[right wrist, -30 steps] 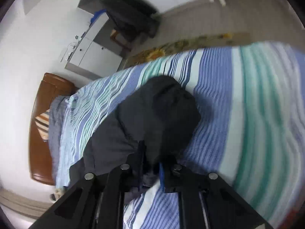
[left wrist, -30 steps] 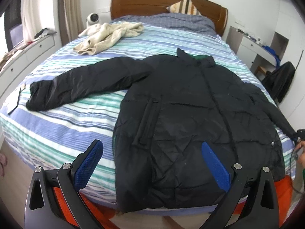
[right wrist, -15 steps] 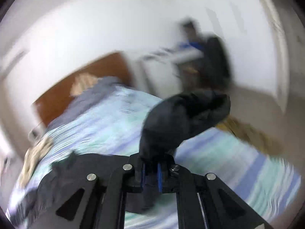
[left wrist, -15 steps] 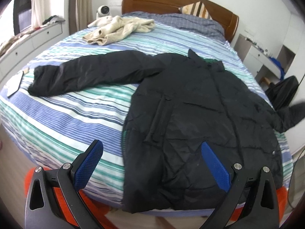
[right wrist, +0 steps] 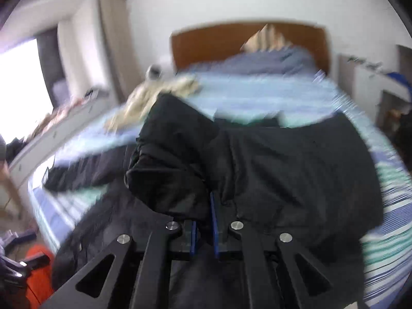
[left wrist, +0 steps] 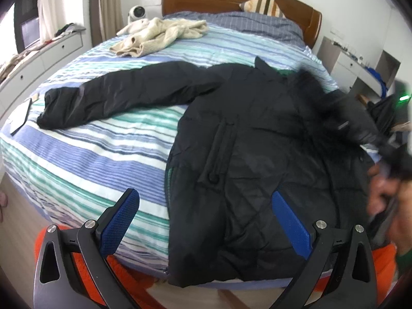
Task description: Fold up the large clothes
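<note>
Right hand-held gripper (right wrist: pixel 204 221) opening, 1 jacket (left wrist: pixel 257 159) sleeve between its pads—motion-blurred; left hand-held gripper (left wrist: pixel 206 219) wide apart, empty.

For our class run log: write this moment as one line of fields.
task: fold jacket | right gripper: shut on sleeve cuff, over jacket body | left gripper: open, empty | other sleeve: flat on bed

From where I sit, the right wrist view is smeared by motion: the striped bedspread (right wrist: pixel 270 95), the headboard (right wrist: pixel 219 43) and the cream garment (right wrist: pixel 154 95) are streaks without detail. The bunched cuff (right wrist: pixel 170 170) of the black jacket (right wrist: pixel 296 167) hides the right gripper (right wrist: pixel 204 221) pads, so I cannot see how they meet the cloth. In the left wrist view the lifted sleeve (left wrist: pixel 342 118) is blurred, and my right hand (left wrist: pixel 383 195) is cut off at the frame's edge.
</note>
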Demonstrator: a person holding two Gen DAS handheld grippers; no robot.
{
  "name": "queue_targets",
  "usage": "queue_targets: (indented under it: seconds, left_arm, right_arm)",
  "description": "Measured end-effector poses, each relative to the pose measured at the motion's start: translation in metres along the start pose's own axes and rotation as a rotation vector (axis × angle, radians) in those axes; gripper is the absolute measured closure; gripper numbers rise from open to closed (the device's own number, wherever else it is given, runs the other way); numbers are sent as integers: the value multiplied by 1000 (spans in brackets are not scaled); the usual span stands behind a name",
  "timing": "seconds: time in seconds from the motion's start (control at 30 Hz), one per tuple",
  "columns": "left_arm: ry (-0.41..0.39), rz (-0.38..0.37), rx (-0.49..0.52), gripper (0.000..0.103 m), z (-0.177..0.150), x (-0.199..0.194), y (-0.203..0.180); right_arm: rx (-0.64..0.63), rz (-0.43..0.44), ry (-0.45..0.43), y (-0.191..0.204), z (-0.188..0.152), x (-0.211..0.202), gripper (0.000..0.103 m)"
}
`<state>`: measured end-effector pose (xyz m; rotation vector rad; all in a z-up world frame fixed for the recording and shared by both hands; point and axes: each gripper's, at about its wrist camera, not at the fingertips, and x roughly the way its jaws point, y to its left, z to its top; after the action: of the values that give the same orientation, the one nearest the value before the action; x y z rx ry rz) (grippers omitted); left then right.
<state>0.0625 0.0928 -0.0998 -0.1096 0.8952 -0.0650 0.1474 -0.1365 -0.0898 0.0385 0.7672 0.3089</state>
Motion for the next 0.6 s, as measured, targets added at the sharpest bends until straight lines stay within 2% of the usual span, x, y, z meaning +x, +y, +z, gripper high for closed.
queue_targets:
  seconds: [0.03, 0.1, 0.17, 0.2, 0.23, 0.33, 0.43, 0.47, 0.53, 0.57, 0.6]
  left_arm:
    - [8, -2, 2, 1, 0, 1, 0]
    - [17, -12, 4, 1, 1, 3, 1]
    - [25, -32, -3, 1, 5, 7, 0]
    - [28, -46, -11, 1, 8, 10, -1]
    - [32, -63, -22, 1, 13, 15, -3]
    - [55, -129, -43, 1, 29, 34, -16]
    - [101, -208, -34, 1, 49, 65, -39]
    - [118, -226, -23, 1, 57, 79, -49]
    - [158, -219, 5, 2, 69, 105, -68]
    - [181, -205, 26, 11, 74, 118, -78]
    - [197, -195, 56, 48, 78, 130, -89]
  right_arm:
    - [15, 66, 86, 10, -11, 22, 79]
    - [45, 138, 148, 21, -33, 28, 62]
    - [16, 158, 109, 38, -45, 14, 40]
    - [5, 191, 96, 42, -47, 6, 14]
    - [4, 229, 80, 43, -51, -7, 6]
    - [4, 229, 59, 39, -66, -36, 6]
    - [52, 234, 49, 17, -87, -63, 6]
    - [70, 239, 49, 18, -86, -59, 6]
    - [114, 247, 41, 5, -98, -74, 7]
    - [134, 244, 28, -3, -104, -83, 7]
    - [149, 239, 15, -10, -107, -91, 7]
